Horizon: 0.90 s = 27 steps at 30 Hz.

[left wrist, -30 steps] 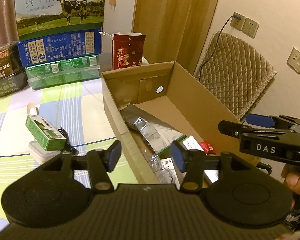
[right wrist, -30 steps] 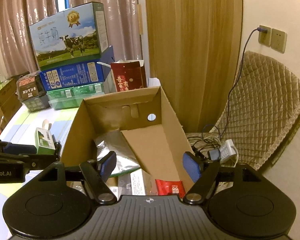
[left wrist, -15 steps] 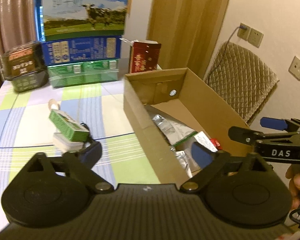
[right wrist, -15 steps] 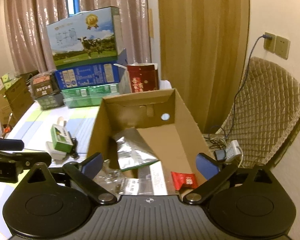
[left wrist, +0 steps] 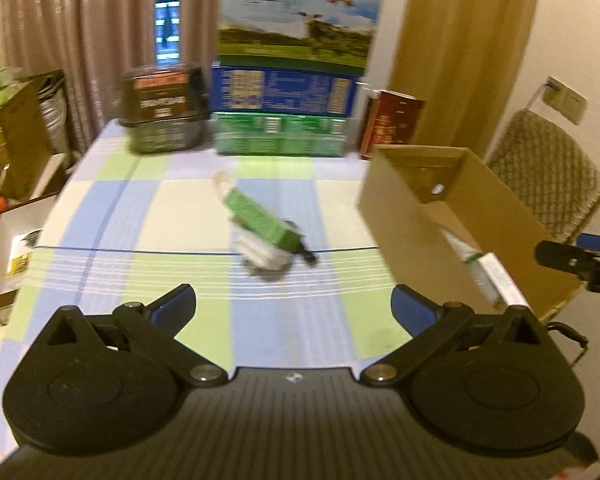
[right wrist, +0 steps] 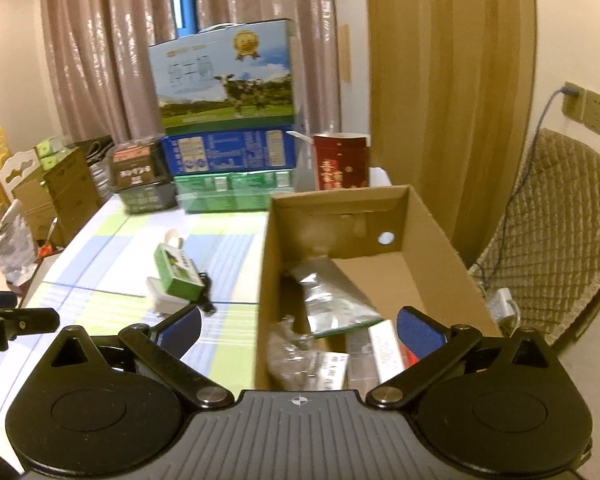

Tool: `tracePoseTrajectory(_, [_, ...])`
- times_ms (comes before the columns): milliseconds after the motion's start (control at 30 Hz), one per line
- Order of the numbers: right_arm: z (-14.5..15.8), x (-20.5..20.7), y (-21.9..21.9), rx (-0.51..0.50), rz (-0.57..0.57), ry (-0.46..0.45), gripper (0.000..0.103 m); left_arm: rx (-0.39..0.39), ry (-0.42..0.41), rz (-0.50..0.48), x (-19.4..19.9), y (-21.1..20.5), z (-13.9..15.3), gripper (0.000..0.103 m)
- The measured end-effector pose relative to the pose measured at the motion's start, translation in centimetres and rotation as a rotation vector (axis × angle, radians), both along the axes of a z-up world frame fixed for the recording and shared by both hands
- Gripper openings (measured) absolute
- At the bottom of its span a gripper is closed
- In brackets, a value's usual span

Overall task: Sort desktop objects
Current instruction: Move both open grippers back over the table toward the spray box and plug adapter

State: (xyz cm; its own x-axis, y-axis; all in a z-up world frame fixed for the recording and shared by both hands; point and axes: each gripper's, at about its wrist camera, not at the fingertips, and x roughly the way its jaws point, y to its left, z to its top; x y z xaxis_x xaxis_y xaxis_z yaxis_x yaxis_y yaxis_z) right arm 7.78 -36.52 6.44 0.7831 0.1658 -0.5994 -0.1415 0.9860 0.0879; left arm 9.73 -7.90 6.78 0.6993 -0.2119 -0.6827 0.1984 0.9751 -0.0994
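A small green box (left wrist: 260, 220) lies tilted on a white case (left wrist: 260, 256) with a black cable (left wrist: 306, 254), in the middle of the checked tablecloth (left wrist: 140, 216). My left gripper (left wrist: 294, 300) hovers over the cloth short of them; its jaws are opening, with nothing between them. An open cardboard box (right wrist: 432, 240) stands at the table's right edge, holding a silver foil pouch (right wrist: 328, 300), a white packet (right wrist: 386, 346) and crumpled clear plastic (right wrist: 288, 344). My right gripper (right wrist: 300, 320) is open and empty over the box's near end.
Stacked milk cartons (left wrist: 296, 80), a dark box (left wrist: 162, 112) and a red paper bag (left wrist: 392, 128) line the table's far edge. A quilted chair (right wrist: 552, 240) stands right of the cardboard box. More cartons (right wrist: 60, 192) crowd the floor to the left.
Both grippers' jaws have spread wide apart. The left gripper has swung left, from over the cardboard box to over the tablecloth. The right gripper has drawn back and risen slightly.
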Motion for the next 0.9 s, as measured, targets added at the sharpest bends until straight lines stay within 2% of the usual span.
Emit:
tracePoseTrajectory(333, [-0.4,-0.1,3.7,-0.004,0.07,0.002,0.101,0.027,0.01,0.064,-0.7,4.1,-1.1,0.102])
tracePoseTrajectory(500, [-0.7,0.1,5.2,-0.003,0.096,-0.004,0.101,0.014,0.022,0.062,-0.6,5.2,-1.9,0.102])
tracePoseTrajectory(900, [-2.5,2.6,10.0,-0.001,0.158,0.003,0.101,0.051,0.038,0.036,2.0,6.4,-5.0,0.102])
